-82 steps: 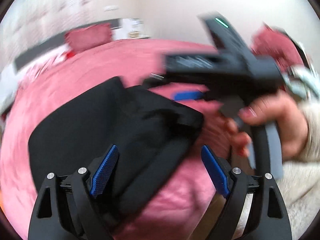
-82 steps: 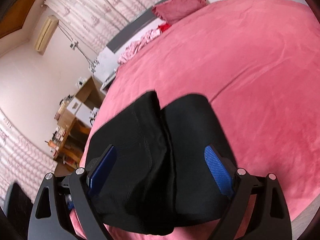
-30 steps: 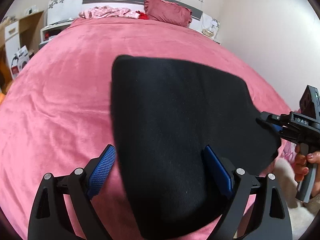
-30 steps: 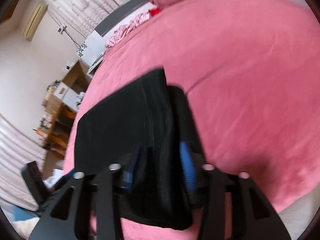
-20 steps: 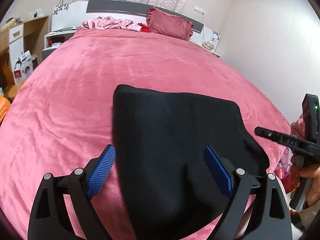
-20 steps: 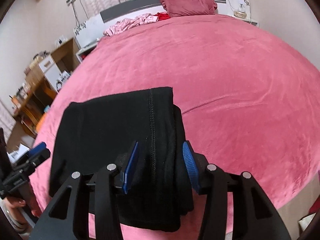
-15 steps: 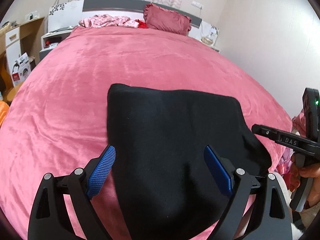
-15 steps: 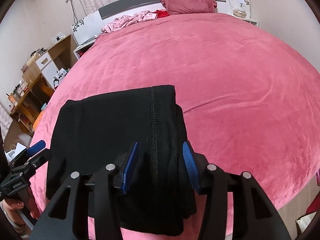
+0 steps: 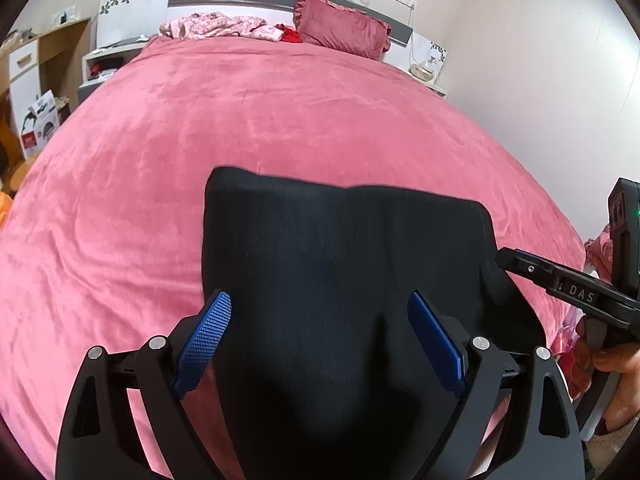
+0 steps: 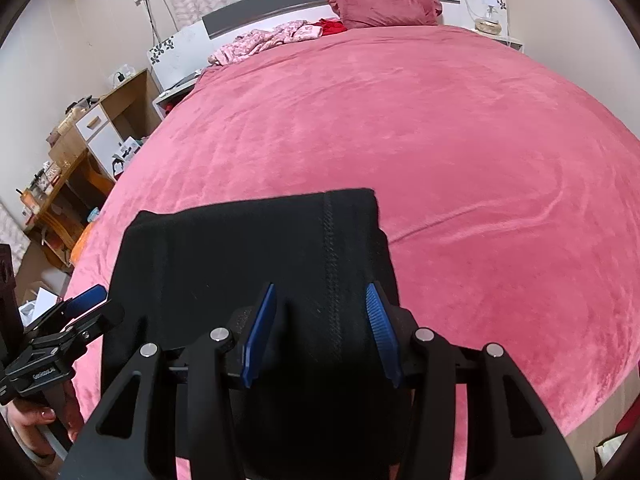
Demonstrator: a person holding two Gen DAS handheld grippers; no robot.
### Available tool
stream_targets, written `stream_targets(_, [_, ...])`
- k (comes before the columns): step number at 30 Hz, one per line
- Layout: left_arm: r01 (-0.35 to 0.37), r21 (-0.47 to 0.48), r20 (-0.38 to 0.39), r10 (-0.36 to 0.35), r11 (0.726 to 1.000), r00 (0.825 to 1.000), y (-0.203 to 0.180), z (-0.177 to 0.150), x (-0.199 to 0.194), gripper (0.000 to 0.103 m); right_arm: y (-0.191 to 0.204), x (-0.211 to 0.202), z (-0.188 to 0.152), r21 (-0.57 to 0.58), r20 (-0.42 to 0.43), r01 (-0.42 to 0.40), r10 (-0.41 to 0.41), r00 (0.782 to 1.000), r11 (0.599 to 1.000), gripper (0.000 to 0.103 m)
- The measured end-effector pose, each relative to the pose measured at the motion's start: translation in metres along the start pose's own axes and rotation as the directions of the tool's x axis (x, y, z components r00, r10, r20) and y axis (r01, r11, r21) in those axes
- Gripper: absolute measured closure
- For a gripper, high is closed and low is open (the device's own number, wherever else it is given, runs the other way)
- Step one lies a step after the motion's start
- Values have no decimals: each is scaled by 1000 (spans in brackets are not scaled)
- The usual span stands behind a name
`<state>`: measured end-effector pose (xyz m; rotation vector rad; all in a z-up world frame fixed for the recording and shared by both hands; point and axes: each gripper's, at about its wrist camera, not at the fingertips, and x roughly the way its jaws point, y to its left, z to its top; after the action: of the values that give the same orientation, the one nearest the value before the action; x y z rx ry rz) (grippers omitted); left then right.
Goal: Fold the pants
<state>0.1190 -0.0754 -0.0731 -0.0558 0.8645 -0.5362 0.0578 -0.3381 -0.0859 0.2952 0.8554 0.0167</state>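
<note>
The black pants (image 9: 344,272) lie folded into a compact rectangle on the pink bedspread (image 9: 248,120), near the bed's near edge. My left gripper (image 9: 320,336) is open and hovers over the fold's near left part, its blue pads wide apart. My right gripper (image 10: 320,332) is over the right end of the pants (image 10: 256,248), beside the vertical seam; its blue pads stand half closed with a gap between them and hold nothing. Each gripper shows at the edge of the other's view: the right one (image 9: 560,280), the left one (image 10: 76,312).
A dark red pillow (image 9: 344,26) and crumpled pink clothes (image 9: 216,26) lie at the headboard. Wooden shelves and a desk (image 10: 80,140) stand left of the bed. A nightstand with a lamp (image 9: 428,68) is at the far right. The wall runs along the right side.
The pants went from a loose heap to a flat folded rectangle. My right gripper's pads narrowed from wide open to half closed. Both grippers pulled back slightly toward the near edge.
</note>
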Motion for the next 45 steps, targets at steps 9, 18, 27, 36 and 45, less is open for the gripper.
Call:
stream_targets(9, [-70, 119, 39, 66, 990, 997, -10, 34, 13, 14, 21, 14, 21, -65, 32, -105, 107, 994, 992, 67])
stream_targets(18, [-201, 188, -73, 217, 962, 973, 5, 52, 86, 11, 1, 83, 29, -48, -41, -17, 15, 999, 999, 84])
stream_targets(27, [-172, 192, -33, 182, 966, 983, 21, 46, 100, 3, -7, 90, 29, -42, 33, -59, 61, 998, 997, 83])
stream_targets(36, [-112, 69, -14, 114, 991, 993, 19, 1, 34, 3, -13, 13, -12, -64, 19, 12, -11, 1000, 998, 32])
stream_targets(45, [18, 51, -104, -13, 999, 994, 15, -55, 16, 3, -56, 5, -62, 95, -131, 25, -13, 991, 995, 30])
